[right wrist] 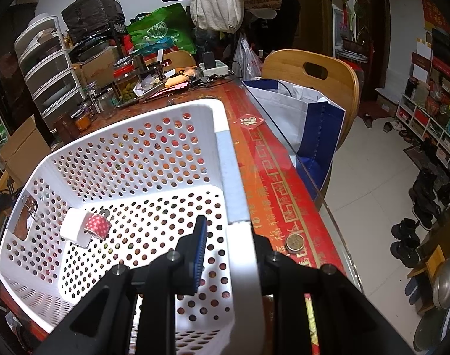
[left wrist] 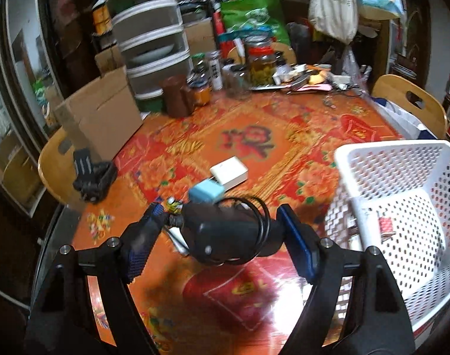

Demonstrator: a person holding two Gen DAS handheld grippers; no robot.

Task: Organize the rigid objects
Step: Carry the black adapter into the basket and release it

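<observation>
Adapter [left wrist: 225, 233], black with a looped cable, sits between the left tool's [left wrist: 222, 236] spread fingers on the counter [left wrist: 254, 142].
Neither blue pad touches it, so that tool is released. Beyond lie one pale blue plug [left wrist: 205, 193] and one white box [left wrist: 229, 172]. Right tool [right wrist: 229, 248] is clenched on the white basket's [right wrist: 130, 159] rim; inside lie one white charger [right wrist: 74, 227] and one red dotted roll [right wrist: 97, 225]. A red sticker [right wrist: 248, 122] reads 福.

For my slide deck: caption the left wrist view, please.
Left gripper straddles a black adapter with coiled cable, white basket waiting alongside.
</observation>
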